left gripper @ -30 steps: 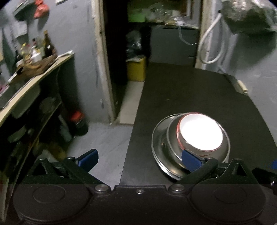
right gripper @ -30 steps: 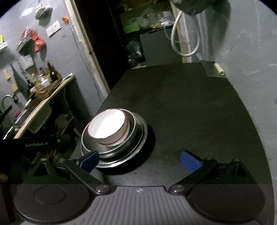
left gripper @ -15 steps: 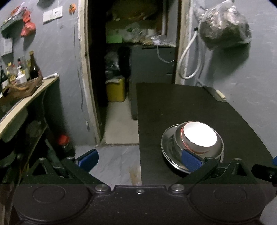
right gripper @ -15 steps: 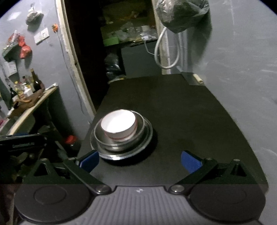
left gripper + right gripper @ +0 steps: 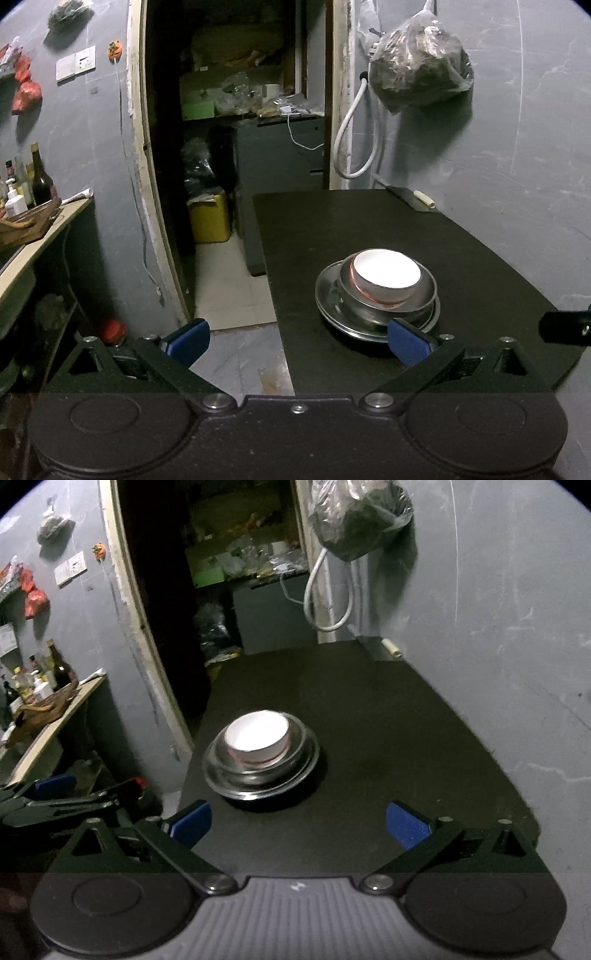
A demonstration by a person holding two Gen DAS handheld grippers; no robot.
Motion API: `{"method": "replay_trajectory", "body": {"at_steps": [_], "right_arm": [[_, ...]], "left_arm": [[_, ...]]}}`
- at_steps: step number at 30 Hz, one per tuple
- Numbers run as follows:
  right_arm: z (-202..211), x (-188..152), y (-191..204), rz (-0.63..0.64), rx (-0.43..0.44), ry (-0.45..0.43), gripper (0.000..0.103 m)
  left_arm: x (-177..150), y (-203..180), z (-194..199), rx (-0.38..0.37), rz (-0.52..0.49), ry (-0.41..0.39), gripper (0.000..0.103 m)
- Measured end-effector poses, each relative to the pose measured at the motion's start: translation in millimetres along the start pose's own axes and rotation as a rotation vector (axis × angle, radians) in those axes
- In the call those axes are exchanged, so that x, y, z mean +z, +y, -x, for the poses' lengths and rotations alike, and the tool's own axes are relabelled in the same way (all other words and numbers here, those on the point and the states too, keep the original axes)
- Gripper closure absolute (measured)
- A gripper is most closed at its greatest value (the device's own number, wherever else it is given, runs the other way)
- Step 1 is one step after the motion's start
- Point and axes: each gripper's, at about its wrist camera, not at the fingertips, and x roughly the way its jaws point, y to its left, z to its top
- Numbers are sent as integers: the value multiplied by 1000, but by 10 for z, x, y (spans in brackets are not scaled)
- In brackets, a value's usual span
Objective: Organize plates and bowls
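Note:
A white bowl with a red rim (image 5: 386, 275) (image 5: 256, 736) sits nested in a steel bowl (image 5: 424, 291) (image 5: 295, 746), which rests on a steel plate (image 5: 327, 295) (image 5: 218, 775). The stack stands on a black table (image 5: 369, 221) (image 5: 369, 709) near its left edge. My left gripper (image 5: 297, 341) is open with nothing between its fingers, off the table's front left corner and short of the stack. Open and empty too, my right gripper (image 5: 299, 821) hangs over the table's near edge, with the stack ahead and left of it. The left gripper (image 5: 55, 799) shows at the right wrist view's left edge.
A dark doorway (image 5: 236, 129) opens behind the table, with a yellow container (image 5: 208, 218) on its floor. A counter (image 5: 40, 229) with bottles runs along the left. A bag (image 5: 421, 70) and a white hose (image 5: 351, 147) hang on the grey wall to the right.
Both grippers have drawn back and up from the stack, which now looks smaller and farther. The stack has not moved. Both stay open.

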Motion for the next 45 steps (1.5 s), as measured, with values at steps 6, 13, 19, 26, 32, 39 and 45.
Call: {"method": "replay_trajectory", "body": {"at_steps": [6, 13, 19, 26, 32, 39, 45], "right_arm": [[-27, -71, 1, 75, 79, 60, 0], [58, -136, -231, 82, 118, 77, 0], [71, -221, -435, 66, 153, 84, 0], [117, -293, -520, 56, 157, 63, 0], [183, -167, -431, 67, 127, 12, 0], [198, -141, -330, 73, 102, 0, 0], [215, -185, -326, 52, 77, 10, 0]], "left_arm": [[-34, 10, 60, 55, 54, 35, 1], [-128, -175, 167, 82, 97, 83, 1], [-207, -388, 241, 132, 62, 109, 1], [-316, -501, 341, 171, 16, 132, 1], [-218, -459, 300, 133, -7, 110, 1], [-167, -370, 250, 107, -27, 100, 1], [-192, -376, 228, 87, -51, 119, 1]]}}
